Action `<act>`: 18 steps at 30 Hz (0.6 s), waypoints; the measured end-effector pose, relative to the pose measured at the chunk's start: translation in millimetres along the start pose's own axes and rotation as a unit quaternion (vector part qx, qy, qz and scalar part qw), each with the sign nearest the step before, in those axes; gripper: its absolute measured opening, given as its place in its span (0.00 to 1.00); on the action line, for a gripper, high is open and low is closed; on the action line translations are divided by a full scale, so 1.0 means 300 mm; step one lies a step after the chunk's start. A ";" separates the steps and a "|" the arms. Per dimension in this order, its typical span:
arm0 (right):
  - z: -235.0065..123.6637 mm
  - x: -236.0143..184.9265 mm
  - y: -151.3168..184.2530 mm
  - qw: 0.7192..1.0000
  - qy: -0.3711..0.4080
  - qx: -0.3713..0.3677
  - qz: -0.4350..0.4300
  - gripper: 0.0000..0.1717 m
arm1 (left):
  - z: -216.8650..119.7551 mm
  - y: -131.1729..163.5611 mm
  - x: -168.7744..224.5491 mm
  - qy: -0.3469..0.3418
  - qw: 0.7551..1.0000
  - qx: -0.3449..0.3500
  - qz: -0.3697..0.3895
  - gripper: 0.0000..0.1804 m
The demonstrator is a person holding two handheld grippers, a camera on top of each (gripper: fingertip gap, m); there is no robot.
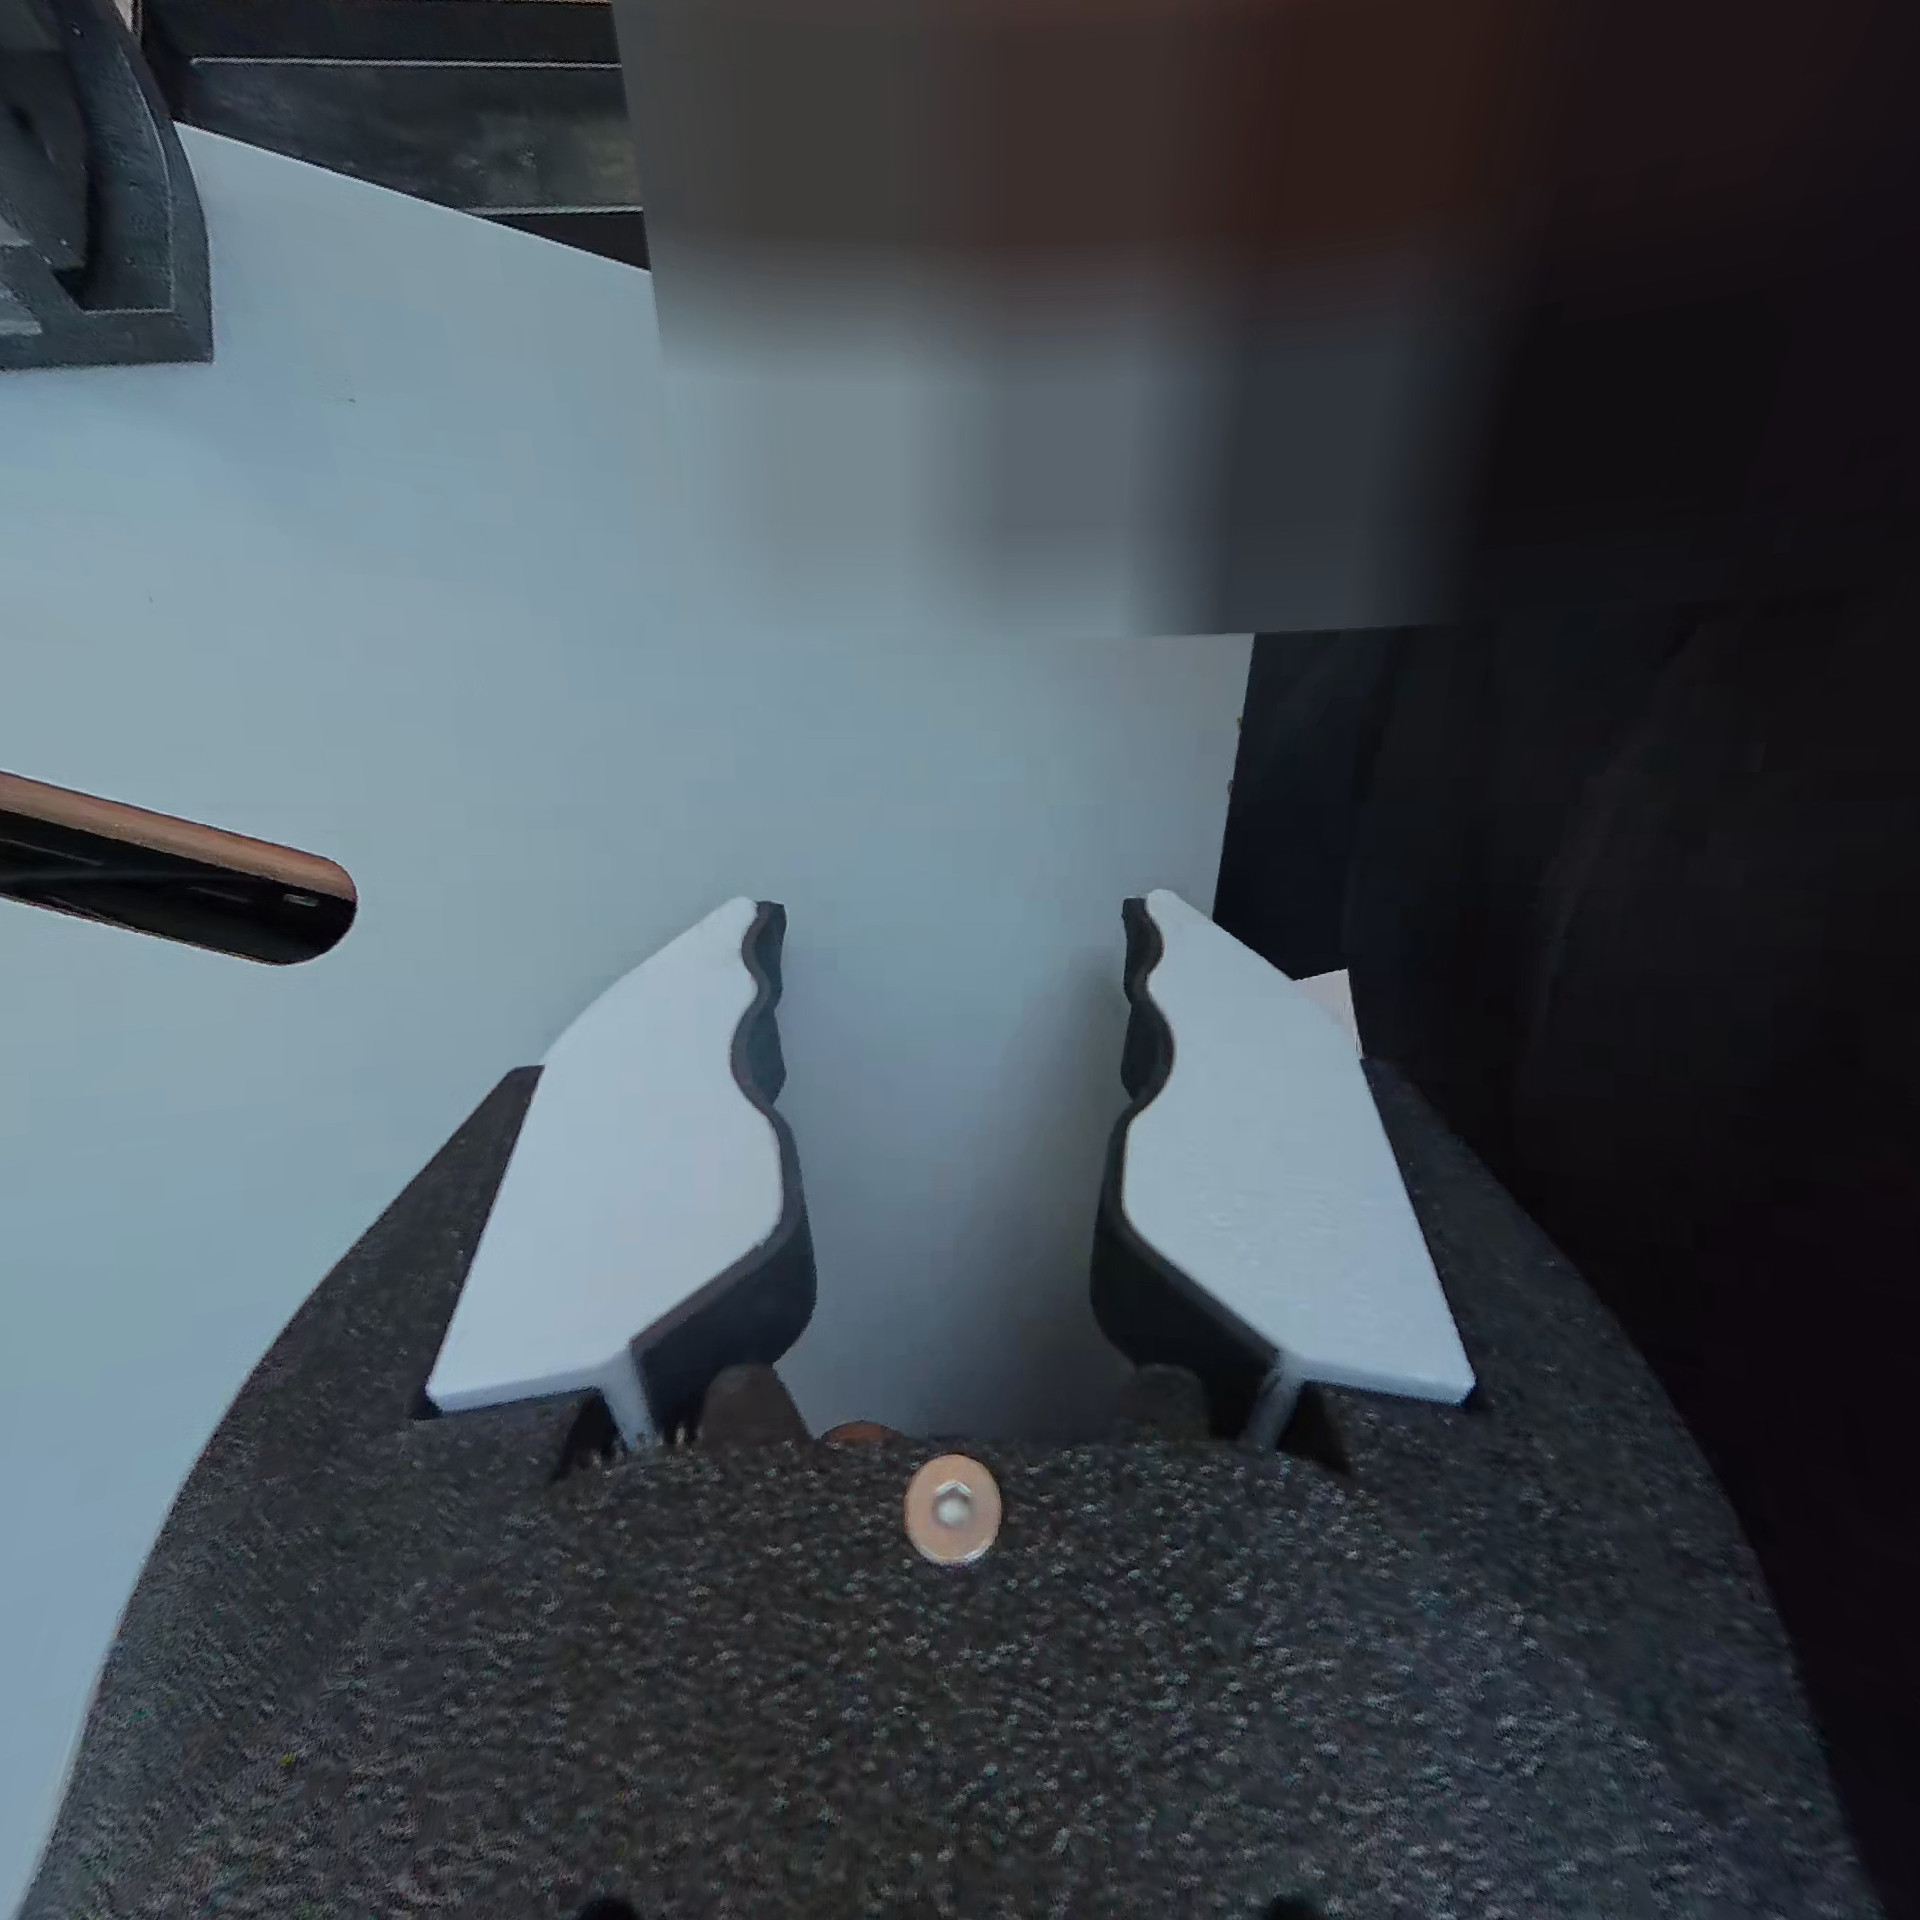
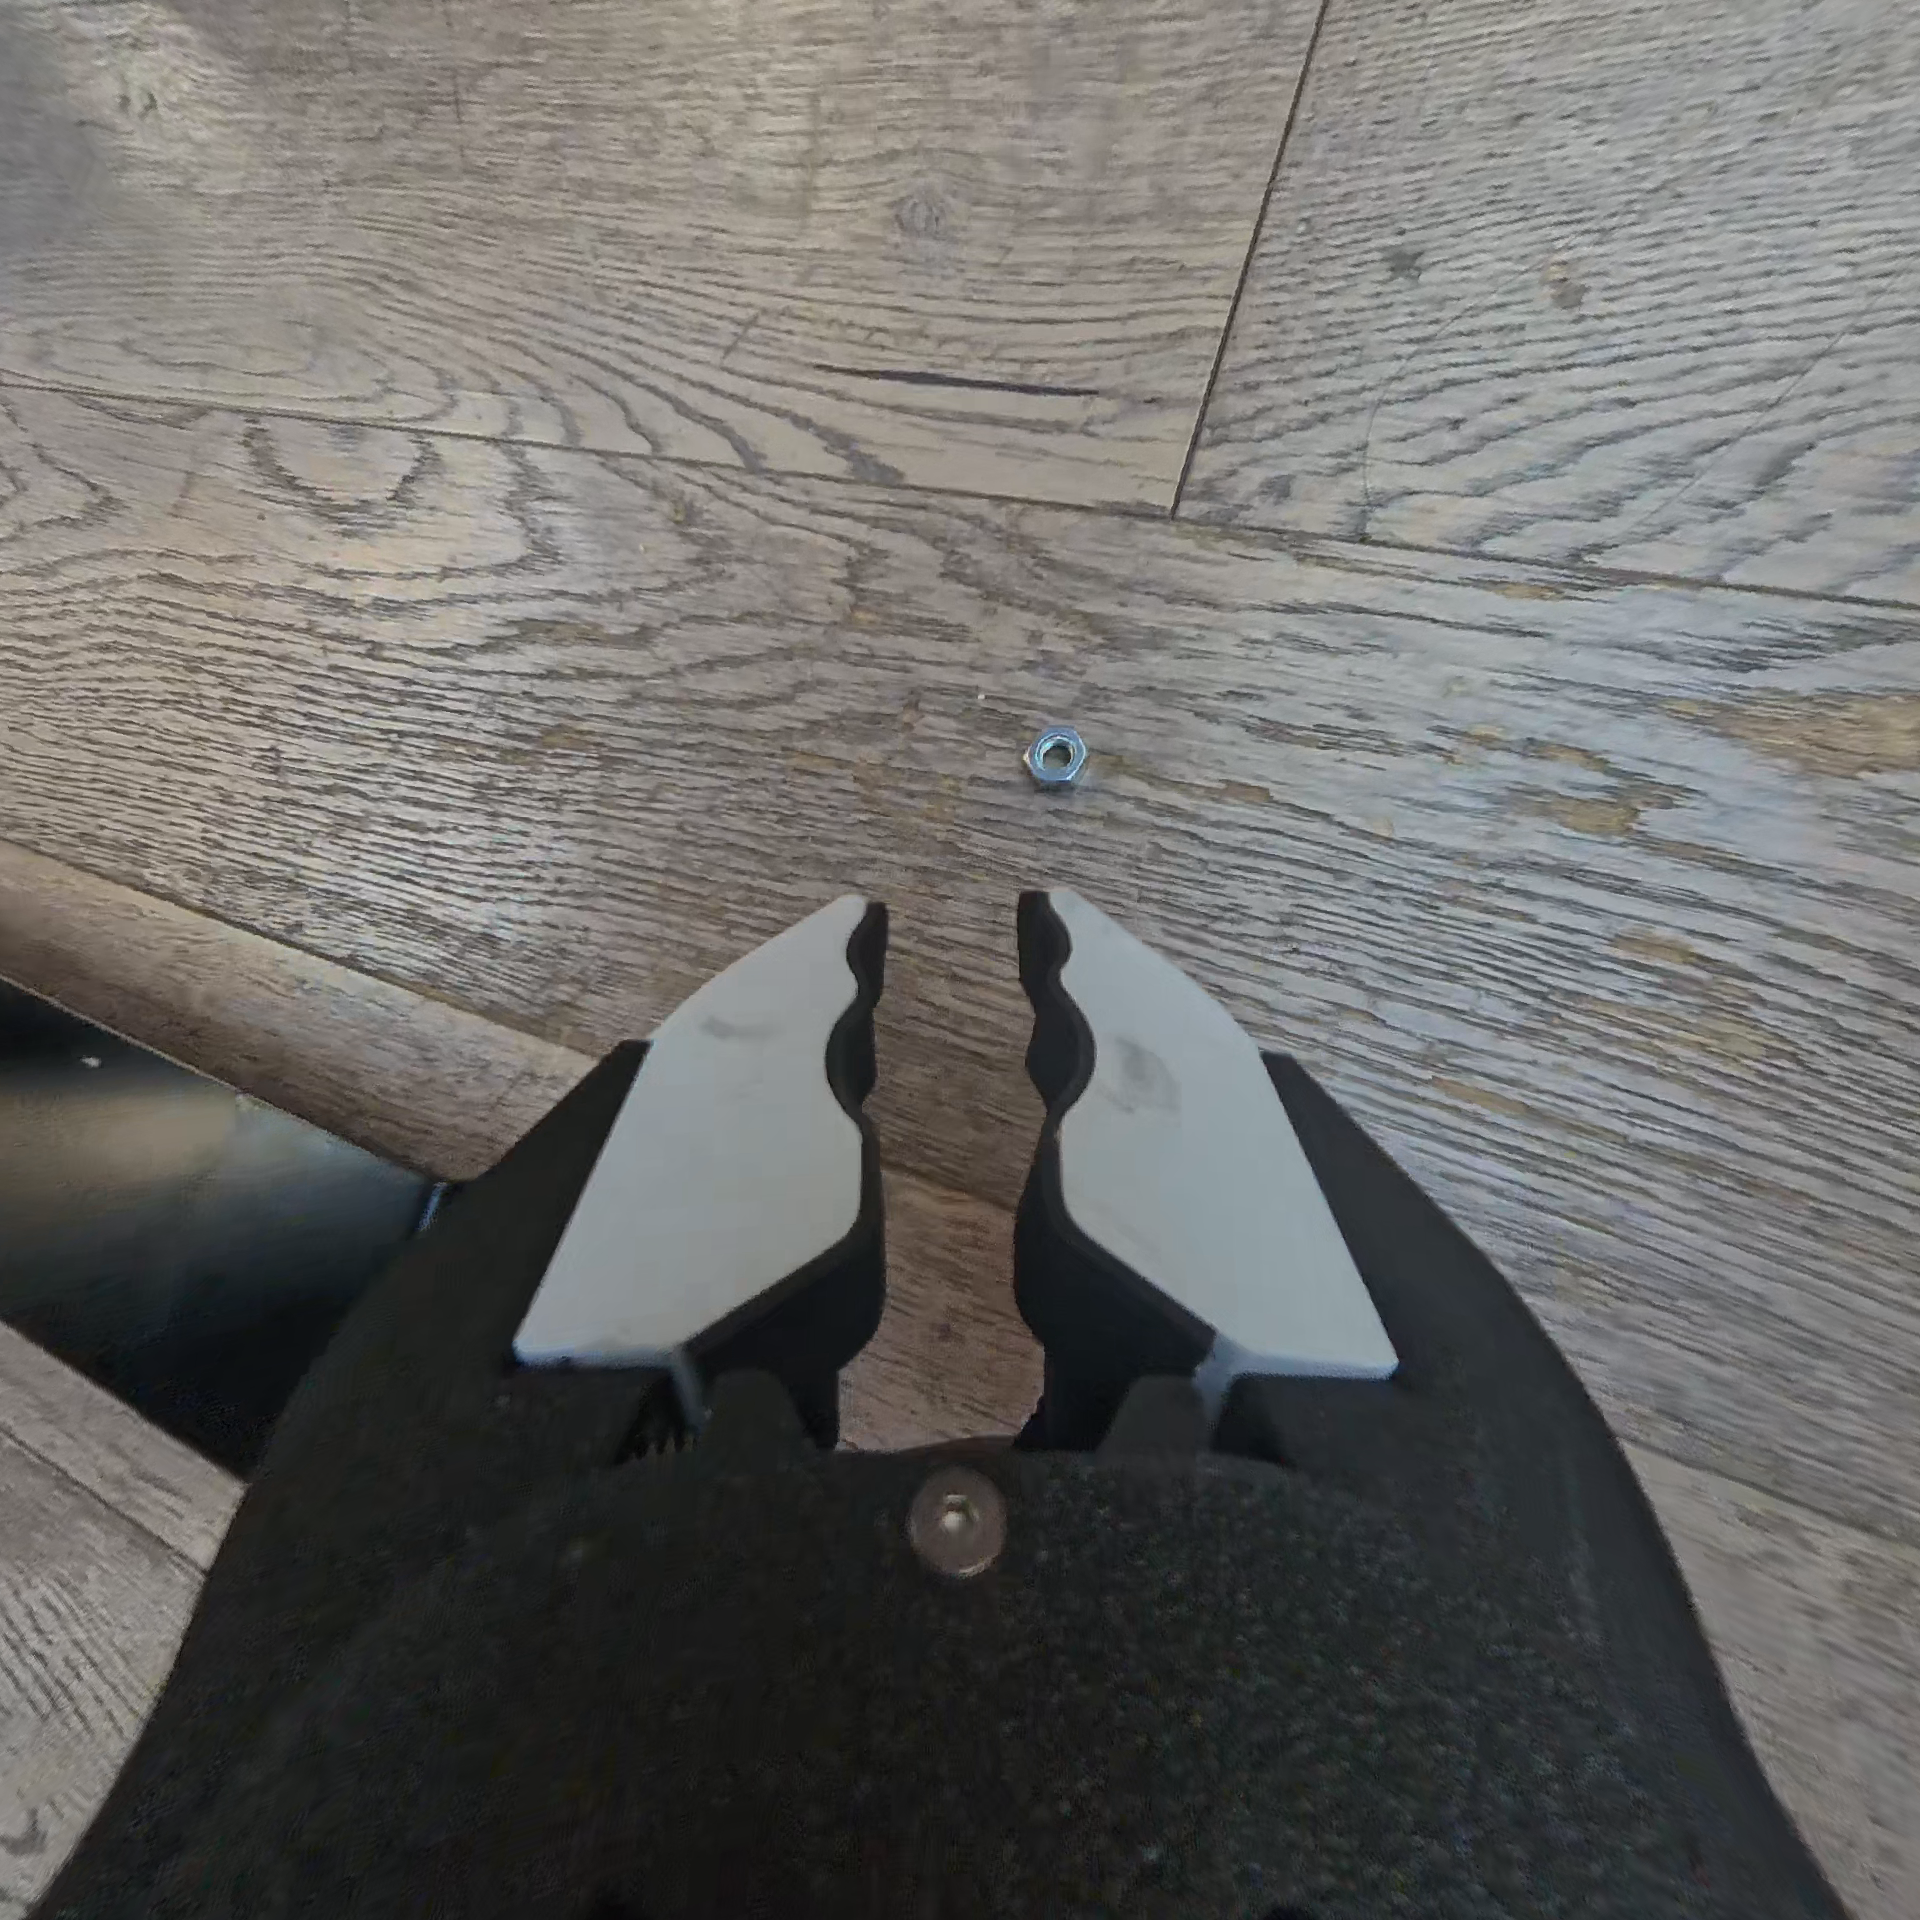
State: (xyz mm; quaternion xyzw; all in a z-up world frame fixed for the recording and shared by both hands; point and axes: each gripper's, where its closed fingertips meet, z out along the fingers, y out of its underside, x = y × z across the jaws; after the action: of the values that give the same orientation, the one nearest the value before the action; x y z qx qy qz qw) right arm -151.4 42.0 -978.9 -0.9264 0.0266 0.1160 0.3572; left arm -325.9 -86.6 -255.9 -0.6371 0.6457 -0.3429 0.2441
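While both gape bare, right claw (image 2: pixel 952 904) nears nut (image 2: pixel 1055 762)

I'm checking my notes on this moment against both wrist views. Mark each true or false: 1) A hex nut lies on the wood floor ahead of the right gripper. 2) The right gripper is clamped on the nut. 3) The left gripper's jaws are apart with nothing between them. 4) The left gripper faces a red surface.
1) True: the hex nut lies on the wood floor.
2) False: the right gripper is open, short of the nut.
3) True: the left gripper holds nothing.
4) False: it faces a white surface.
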 end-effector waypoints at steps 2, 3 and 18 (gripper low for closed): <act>0.035 0.013 0.003 1.000 -0.004 0.004 0.004 0.15 | 0.002 0.001 -0.005 -0.010 1.000 -0.002 0.001 0.34; 0.052 0.017 0.005 1.000 -0.004 0.004 0.004 0.15 | 0.004 0.003 -0.007 -0.016 1.000 -0.004 0.004 0.34; 0.197 0.075 -0.029 1.000 0.024 0.009 0.007 0.13 | 0.008 0.011 -0.027 -0.052 0.998 -0.016 0.016 0.31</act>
State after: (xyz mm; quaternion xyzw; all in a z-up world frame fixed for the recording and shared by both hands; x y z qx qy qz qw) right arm -139.9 88.7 -1020.9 -0.9255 0.0429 0.0960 0.3639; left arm -325.8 -79.0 -261.0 -0.6475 0.6474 -0.2955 0.2724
